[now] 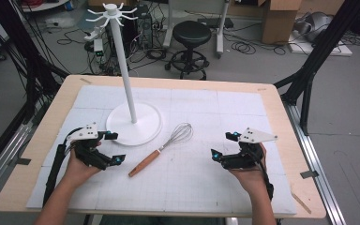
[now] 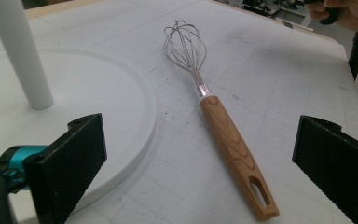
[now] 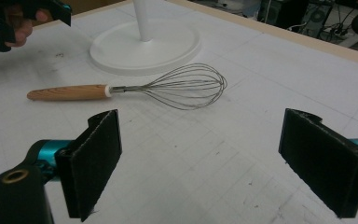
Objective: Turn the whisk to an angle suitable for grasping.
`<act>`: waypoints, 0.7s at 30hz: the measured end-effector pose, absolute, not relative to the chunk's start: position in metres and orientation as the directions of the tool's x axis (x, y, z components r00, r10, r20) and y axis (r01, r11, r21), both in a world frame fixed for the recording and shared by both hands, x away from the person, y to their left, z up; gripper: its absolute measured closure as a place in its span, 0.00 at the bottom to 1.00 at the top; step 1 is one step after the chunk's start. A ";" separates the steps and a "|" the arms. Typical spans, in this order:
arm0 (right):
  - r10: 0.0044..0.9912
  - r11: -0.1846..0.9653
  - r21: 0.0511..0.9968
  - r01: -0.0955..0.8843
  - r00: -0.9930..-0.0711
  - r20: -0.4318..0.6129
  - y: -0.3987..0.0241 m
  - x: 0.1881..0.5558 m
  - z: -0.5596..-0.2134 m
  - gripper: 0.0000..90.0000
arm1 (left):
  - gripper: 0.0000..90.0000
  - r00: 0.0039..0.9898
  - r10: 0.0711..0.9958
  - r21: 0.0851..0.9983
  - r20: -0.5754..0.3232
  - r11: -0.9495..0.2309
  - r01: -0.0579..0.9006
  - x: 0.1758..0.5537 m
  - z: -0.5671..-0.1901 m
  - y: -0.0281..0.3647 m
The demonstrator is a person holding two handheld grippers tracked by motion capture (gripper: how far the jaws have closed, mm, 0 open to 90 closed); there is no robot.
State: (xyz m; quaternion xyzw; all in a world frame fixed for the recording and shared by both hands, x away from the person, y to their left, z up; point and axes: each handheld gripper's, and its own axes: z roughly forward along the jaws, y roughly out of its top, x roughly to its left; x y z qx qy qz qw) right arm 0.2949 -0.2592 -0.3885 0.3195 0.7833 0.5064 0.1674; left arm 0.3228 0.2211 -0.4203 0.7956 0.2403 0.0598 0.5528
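The tabletop point(image 1: 281, 122) is a wooden board covered by a white gridded mat point(image 1: 201, 183). On the mat stands a white stand point(image 1: 133, 123), a round flat base with a tall post topped by radiating hooks. A whisk point(image 1: 161, 149) lies flat on the mat just beside the stand's base, on the near right of it, its wire head pointing toward the base edge and its wooden handle angling away toward the person. The left tongs point(image 1: 114, 147) sit close to the stand's base on its near left, jaws spread wide and holding nothing. The right tongs point(image 1: 224, 145) are well apart from the stand, beyond the whisk, jaws likewise spread and empty.
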 end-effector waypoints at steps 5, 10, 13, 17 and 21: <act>0.674 0.273 0.904 0.328 -0.736 0.063 -0.262 0.295 -0.387 0.13 | 0.04 0.885 0.431 0.900 -0.176 -0.294 0.322 0.324 -0.423 0.194; 0.675 0.268 0.906 0.329 -0.735 0.067 -0.263 0.296 -0.388 0.13 | 0.04 0.887 0.433 0.874 -0.164 -0.354 0.334 0.330 -0.428 0.168; 0.675 0.276 0.903 0.331 -0.735 0.063 -0.262 0.295 -0.387 0.13 | 0.04 0.888 0.433 0.854 -0.152 -0.394 0.339 0.333 -0.429 0.155; 0.676 0.275 0.904 0.328 -0.734 0.061 -0.263 0.295 -0.387 0.13 | 0.04 0.888 0.436 0.824 -0.150 -0.441 0.355 0.333 -0.435 0.143; 0.680 0.285 0.898 0.336 -0.731 0.058 -0.263 0.295 -0.389 0.13 | 0.04 0.888 0.443 0.782 -0.124 -0.507 0.363 0.330 -0.442 0.138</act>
